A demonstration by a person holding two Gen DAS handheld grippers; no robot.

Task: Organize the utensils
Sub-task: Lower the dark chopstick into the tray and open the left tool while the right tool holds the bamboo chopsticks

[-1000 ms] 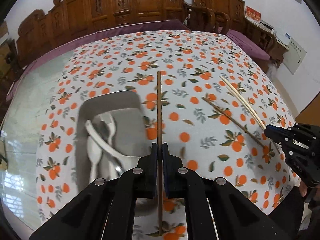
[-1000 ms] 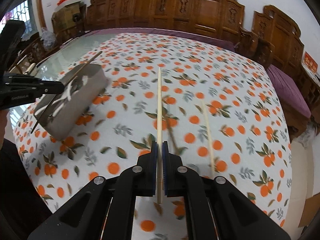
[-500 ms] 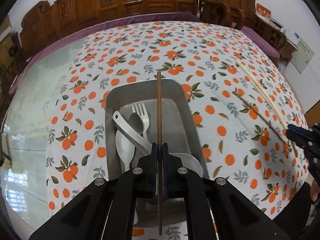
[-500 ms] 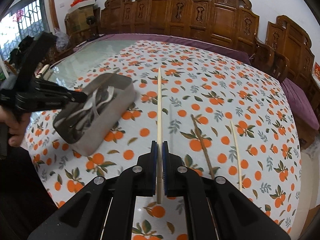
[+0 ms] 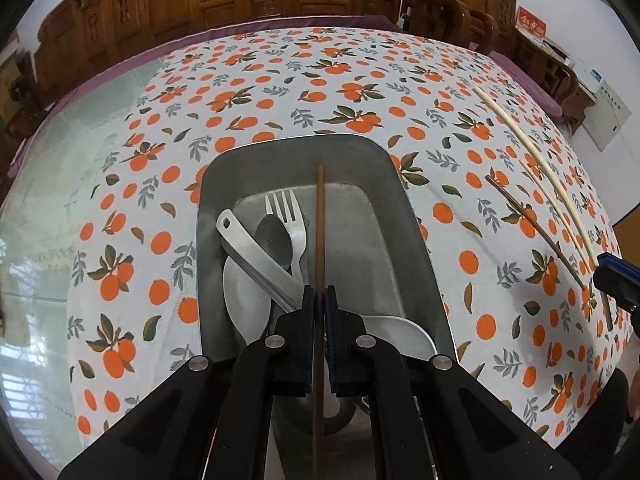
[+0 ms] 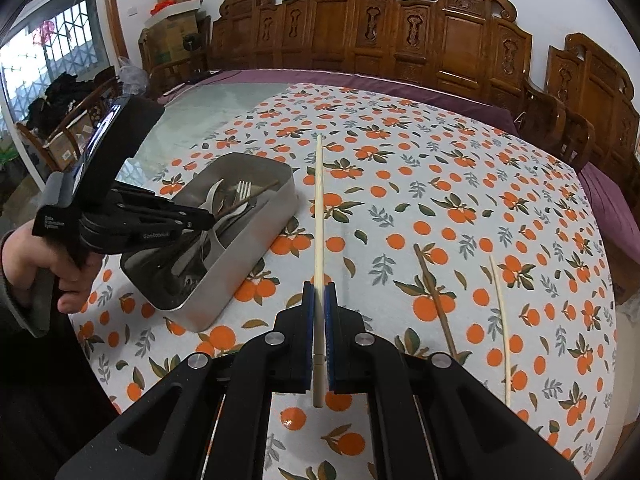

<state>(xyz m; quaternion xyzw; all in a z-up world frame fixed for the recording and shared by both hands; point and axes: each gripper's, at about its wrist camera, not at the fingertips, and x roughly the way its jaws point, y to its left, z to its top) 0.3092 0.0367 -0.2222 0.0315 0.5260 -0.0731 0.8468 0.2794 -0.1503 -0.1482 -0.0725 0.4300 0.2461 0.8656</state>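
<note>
Left gripper [image 5: 319, 300]: jaws closed on a dark brown chopstick [image 5: 319, 232], held lengthwise along the fingers. It is positioned over the metal tray [image 5: 416, 240]; the chopstick's far tip reaches toward the tray's far wall. In the right wrist view the same gripper [image 6: 208, 218] hangs above the tray's near end, with the person's left hand [image 6: 52, 264] on the handle.

Right gripper [image 6: 319, 300]: jaws closed on a pale chopstick [image 6: 318, 208], which points forward above the tablecloth [image 6: 460, 184], to the right of the tray [image 6: 240, 256] and apart from it. Only the tip of this gripper [image 5: 618, 276] shows at the right edge of the left wrist view.

Metal tray: rectangular with rounded corners, resting on the tablecloth [image 5: 280, 92]. Contents, grouped on its left side:
- white fork [image 5: 290, 220], tines toward the far wall;
- grey metal spoon [image 5: 274, 240], bowl just beside the fork;
- white ladle-type spoon [image 5: 256, 252], handle lying diagonally across the others;
- white spoon bowl [image 5: 244, 304] beneath that handle;
- another white piece [image 5: 400, 334] at the near right, partly hidden by the gripper.

Loose on the tablecloth, right of the tray and well apart from it:
- second brown chopstick [image 6: 436, 300], also seen in the left wrist view [image 5: 532, 228];
- second pale chopstick [image 6: 500, 328], lying near the brown one and not touching it.

Tablecloth: white, printed with oranges and leaves, laid over a glass tabletop [image 6: 192, 120]. Carved wooden chairs [image 6: 400, 36] stand behind the table.
</note>
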